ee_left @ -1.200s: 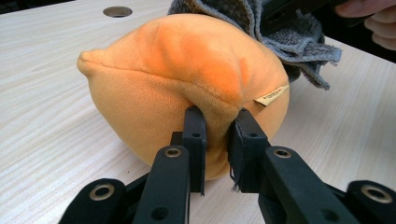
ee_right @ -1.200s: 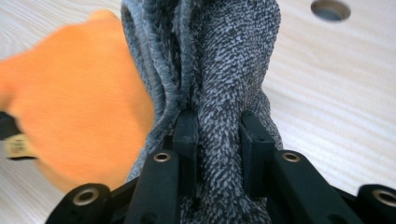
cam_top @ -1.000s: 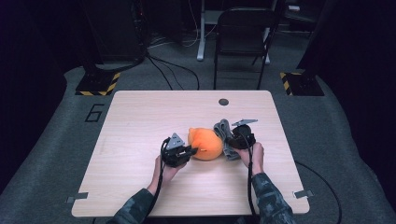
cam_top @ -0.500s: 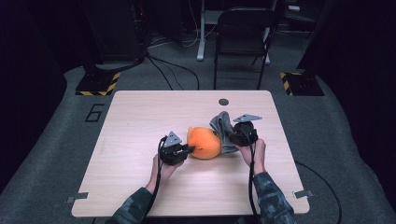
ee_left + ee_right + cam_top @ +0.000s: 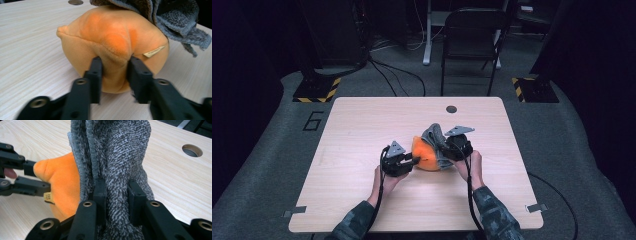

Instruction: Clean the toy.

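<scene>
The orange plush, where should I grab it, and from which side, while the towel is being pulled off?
Grip the soft fold on the orange plush where it bulges toward the person's left, away from the grey towel. Come in level from that side, as the left gripper does: the fold pinches easily, and the far side is covered by towel, which the right gripper clamps.
</scene>
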`<state>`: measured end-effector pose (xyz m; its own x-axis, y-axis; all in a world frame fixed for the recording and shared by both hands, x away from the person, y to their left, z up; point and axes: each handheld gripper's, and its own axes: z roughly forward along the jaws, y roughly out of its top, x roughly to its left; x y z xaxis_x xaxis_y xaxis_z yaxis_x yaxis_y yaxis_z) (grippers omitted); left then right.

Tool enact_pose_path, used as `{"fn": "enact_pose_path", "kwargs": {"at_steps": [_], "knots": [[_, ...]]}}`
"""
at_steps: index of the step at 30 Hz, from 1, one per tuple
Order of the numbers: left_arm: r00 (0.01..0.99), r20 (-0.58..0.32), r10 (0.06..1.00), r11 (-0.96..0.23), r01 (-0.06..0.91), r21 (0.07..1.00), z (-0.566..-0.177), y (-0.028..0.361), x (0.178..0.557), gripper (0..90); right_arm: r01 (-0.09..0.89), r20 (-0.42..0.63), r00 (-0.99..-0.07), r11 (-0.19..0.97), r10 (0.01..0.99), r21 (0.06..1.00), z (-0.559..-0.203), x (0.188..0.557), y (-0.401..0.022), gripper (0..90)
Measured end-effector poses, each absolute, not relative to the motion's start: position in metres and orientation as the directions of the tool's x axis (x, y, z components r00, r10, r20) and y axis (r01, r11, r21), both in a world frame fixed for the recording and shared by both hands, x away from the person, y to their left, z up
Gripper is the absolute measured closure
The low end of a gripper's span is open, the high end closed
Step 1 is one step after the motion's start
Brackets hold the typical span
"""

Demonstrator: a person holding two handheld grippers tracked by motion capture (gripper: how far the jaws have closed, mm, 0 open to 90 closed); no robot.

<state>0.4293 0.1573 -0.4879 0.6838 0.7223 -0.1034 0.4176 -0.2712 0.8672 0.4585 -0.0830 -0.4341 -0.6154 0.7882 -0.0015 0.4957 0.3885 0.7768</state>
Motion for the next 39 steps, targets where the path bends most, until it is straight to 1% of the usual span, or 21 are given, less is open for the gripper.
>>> {"fn": "enact_pose_path", "kwargs": {"at_steps": [2,5,7,8,10,13,14,17,20,22,23,26,28,32,35,39], "knots": [[0.677,-0.084,0.731,-0.289,0.418,0.861,-0.487,0.155,0.428,49.0,0.503,0.006,-0.610,0.381,0.793,0.775,-0.435,0.460,-0.084,72.5],[0.673,-0.054,0.738,-0.312,0.411,0.856,-0.487,0.152,0.425,40.5,0.498,0.000,-0.611,0.384,0.791,0.777,-0.436,0.462,-0.085,72.4],[0.675,-0.033,0.737,-0.333,0.406,0.851,-0.488,0.148,0.423,37.8,0.502,0.005,-0.606,0.377,0.796,0.778,-0.436,0.462,-0.084,72.4],[0.674,-0.013,0.739,-0.350,0.399,0.848,-0.489,0.146,0.422,34.8,0.502,0.006,-0.605,0.376,0.796,0.779,-0.437,0.463,-0.084,72.4],[0.673,0.027,0.739,-0.375,0.379,0.846,-0.492,0.141,0.418,32.1,0.504,0.010,-0.601,0.370,0.799,0.780,-0.437,0.463,-0.084,72.3],[0.671,0.073,0.738,-0.409,0.358,0.839,-0.496,0.132,0.414,31.6,0.500,0.008,-0.606,0.374,0.795,0.781,-0.437,0.463,-0.082,71.9],[0.666,0.082,0.742,-0.410,0.352,0.841,-0.497,0.131,0.414,33.1,0.500,0.006,-0.607,0.376,0.794,0.781,-0.437,0.463,-0.082,71.3],[0.660,0.071,0.748,-0.394,0.355,0.848,-0.500,0.130,0.416,44.2,0.505,0.008,-0.609,0.380,0.793,0.775,-0.439,0.464,-0.080,69.0],[0.669,0.060,0.741,-0.393,0.360,0.846,-0.500,0.133,0.418,55.0,0.515,0.007,-0.609,0.388,0.793,0.765,-0.441,0.464,-0.078,63.9],[0.674,0.048,0.738,-0.388,0.365,0.846,-0.501,0.133,0.419,59.4,0.516,0.003,-0.620,0.405,0.785,0.754,-0.443,0.466,-0.077,60.4],[0.674,0.042,0.738,-0.383,0.366,0.848,-0.501,0.133,0.419,61.8,0.532,0.020,-0.608,0.389,0.793,0.752,-0.444,0.466,-0.076,59.2],[0.681,0.031,0.732,-0.379,0.368,0.849,-0.501,0.135,0.421,66.3,0.535,0.025,-0.603,0.381,0.797,0.753,-0.445,0.468,-0.078,53.6],[0.685,0.021,0.728,-0.372,0.368,0.852,-0.501,0.137,0.422,68.3,0.535,0.042,-0.602,0.363,0.798,0.763,-0.447,0.469,-0.080,56.1],[0.693,-0.004,0.721,-0.356,0.374,0.856,-0.497,0.140,0.423,70.8,0.515,0.041,-0.614,0.361,0.788,0.777,-0.444,0.467,-0.083,67.4],[0.698,-0.026,0.716,-0.345,0.386,0.856,-0.493,0.142,0.423,72.1,0.496,0.032,-0.618,0.358,0.785,0.791,-0.436,0.462,-0.084,70.2],[0.705,-0.067,0.706,-0.321,0.403,0.857,-0.486,0.146,0.423,73.6,0.463,0.029,-0.642,0.356,0.766,0.812,-0.422,0.453,-0.082,70.8]]}}
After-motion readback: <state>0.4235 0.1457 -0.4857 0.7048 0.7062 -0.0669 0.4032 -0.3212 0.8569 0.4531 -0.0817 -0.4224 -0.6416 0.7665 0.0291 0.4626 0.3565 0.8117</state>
